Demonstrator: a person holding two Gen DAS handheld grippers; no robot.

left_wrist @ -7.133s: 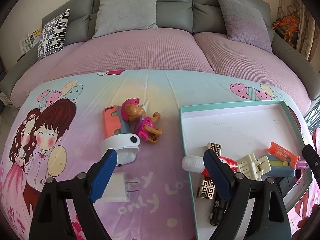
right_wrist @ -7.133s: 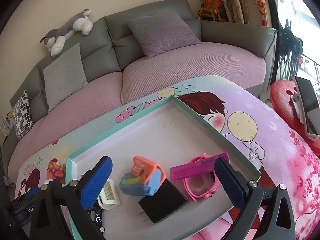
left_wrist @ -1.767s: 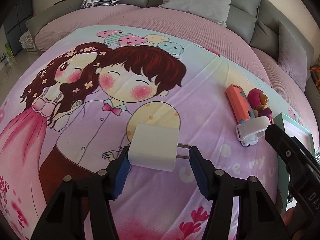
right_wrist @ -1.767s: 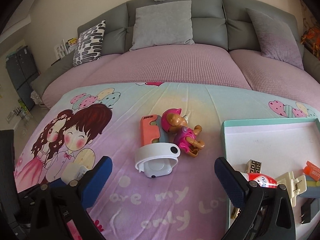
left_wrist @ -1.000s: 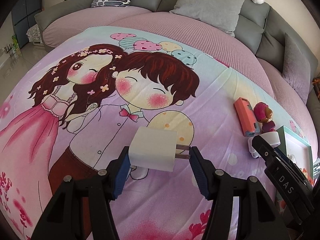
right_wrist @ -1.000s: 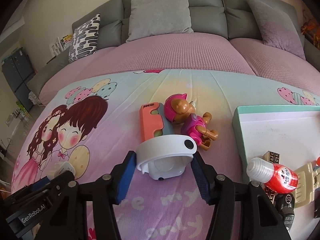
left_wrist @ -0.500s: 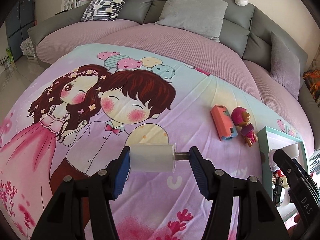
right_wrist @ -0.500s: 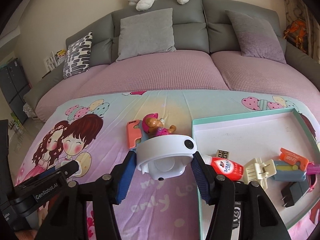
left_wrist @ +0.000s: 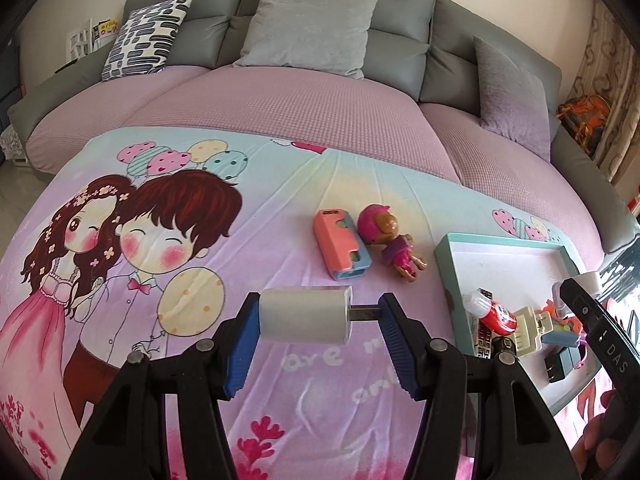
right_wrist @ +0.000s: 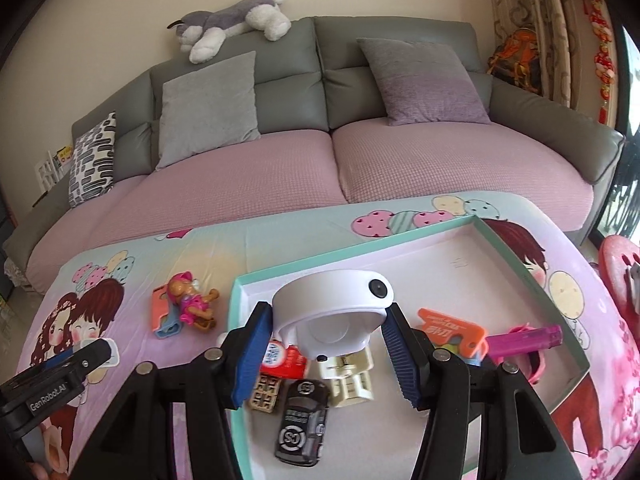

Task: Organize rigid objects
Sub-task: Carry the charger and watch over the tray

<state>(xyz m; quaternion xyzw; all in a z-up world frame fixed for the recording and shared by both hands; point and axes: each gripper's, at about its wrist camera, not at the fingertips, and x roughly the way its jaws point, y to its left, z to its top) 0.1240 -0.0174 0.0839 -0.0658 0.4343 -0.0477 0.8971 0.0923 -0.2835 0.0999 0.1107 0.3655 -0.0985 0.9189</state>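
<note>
The left gripper [left_wrist: 318, 316] clamps a white plug-in charger block [left_wrist: 305, 314]; the right gripper [right_wrist: 326, 342] clamps a white domed plastic camera [right_wrist: 334, 312] above the teal-rimmed tray [right_wrist: 532, 276].

Cartoon-print cloth [left_wrist: 280, 360] bears tray [right_wrist: 532, 280], toy dog [left_wrist: 390, 246] (perhaps a case [left_wrist: 340, 244]).

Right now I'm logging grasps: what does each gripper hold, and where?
Left gripper clamps the white charger, one pad on its flat end, the other on its prongs. Right gripper pinches the white camera by its sides.
</note>
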